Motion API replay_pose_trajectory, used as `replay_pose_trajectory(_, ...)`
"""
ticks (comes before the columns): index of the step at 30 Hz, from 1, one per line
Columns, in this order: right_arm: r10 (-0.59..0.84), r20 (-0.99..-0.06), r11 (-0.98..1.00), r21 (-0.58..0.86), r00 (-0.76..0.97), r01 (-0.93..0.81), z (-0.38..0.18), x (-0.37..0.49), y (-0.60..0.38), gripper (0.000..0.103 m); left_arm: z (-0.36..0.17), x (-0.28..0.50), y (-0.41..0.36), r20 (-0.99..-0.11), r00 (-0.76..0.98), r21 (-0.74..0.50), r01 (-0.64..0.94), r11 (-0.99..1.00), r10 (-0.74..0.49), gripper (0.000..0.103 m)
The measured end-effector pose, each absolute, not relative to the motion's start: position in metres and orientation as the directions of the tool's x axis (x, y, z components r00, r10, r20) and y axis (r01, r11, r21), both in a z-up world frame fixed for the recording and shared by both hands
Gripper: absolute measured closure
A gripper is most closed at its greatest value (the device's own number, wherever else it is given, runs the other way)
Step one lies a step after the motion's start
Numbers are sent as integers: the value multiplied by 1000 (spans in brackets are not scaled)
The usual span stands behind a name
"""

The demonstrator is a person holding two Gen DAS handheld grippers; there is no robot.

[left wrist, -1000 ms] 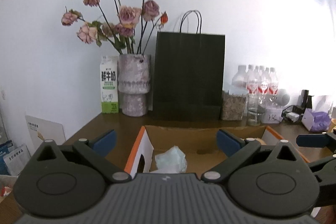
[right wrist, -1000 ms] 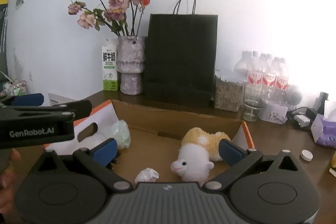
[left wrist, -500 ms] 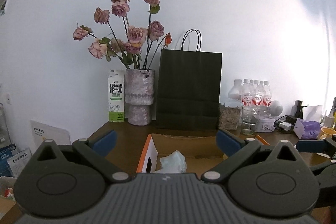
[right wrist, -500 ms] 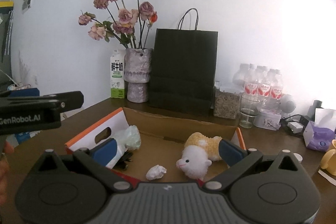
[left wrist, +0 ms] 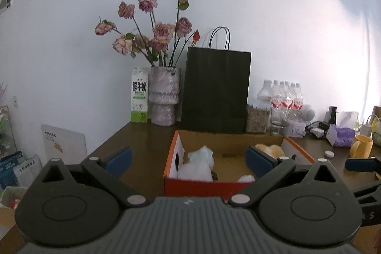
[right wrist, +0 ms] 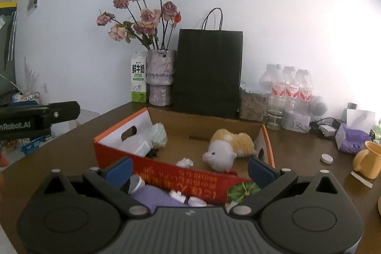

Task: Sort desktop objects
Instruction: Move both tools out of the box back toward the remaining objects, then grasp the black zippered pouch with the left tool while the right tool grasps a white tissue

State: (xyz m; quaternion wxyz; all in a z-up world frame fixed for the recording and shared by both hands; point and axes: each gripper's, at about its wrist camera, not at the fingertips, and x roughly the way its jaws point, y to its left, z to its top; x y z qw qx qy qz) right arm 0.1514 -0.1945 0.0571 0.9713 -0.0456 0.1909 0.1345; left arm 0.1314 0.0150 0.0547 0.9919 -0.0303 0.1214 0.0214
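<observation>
**Both tongs spread and empty above the sorting box**

Counts, right wrist view: one orange cardboard box (right wrist: 114, 149), mid-frame on the brown table (right wrist: 297, 154). Inside it were one plush toy (right wrist: 228, 146) right of centre, one small crumpled paper ball (right wrist: 185, 162) just left of the toy, one pale crumpled tissue (right wrist: 159, 133) at the left end, and one white pack (right wrist: 142, 146) beside that tissue. A small dark item below the tissue was too small to identify.

Tongs: left gripper (left wrist: 188, 158) had its jaws wide apart, nothing between them. Right gripper (right wrist: 189, 167) likewise stood spread and empty, its pads framing the box's near wall.

Surroundings: outside the box at lower centre lay one purple cloth-like item (right wrist: 154, 196), partly hidden by the gripper body. Along the back wall stood one milk carton (right wrist: 138, 80), one vase of dried roses (right wrist: 159, 77), one black paper bag (right wrist: 208, 70) and a cluster of water bottles (right wrist: 288, 87), count unclear. At right were one purple tissue box (right wrist: 352, 138), one yellow mug (right wrist: 369, 158) and one white cap (right wrist: 326, 158).
</observation>
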Motion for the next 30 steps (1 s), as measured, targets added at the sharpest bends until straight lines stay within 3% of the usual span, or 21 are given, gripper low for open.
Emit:
replay_pose_trajectory(16, 213, -504, 969, 2, 837, -245, 4, 118, -221, 0, 9, 103, 19, -408, 912, -35, -51, 998, 32, 0)
replay_pose_trajectory(30, 173, -546, 980, 12, 820, -199, -15, 136, -240, 0, -5, 135, -5, -482, 876, -37, -13, 999, -7, 0)
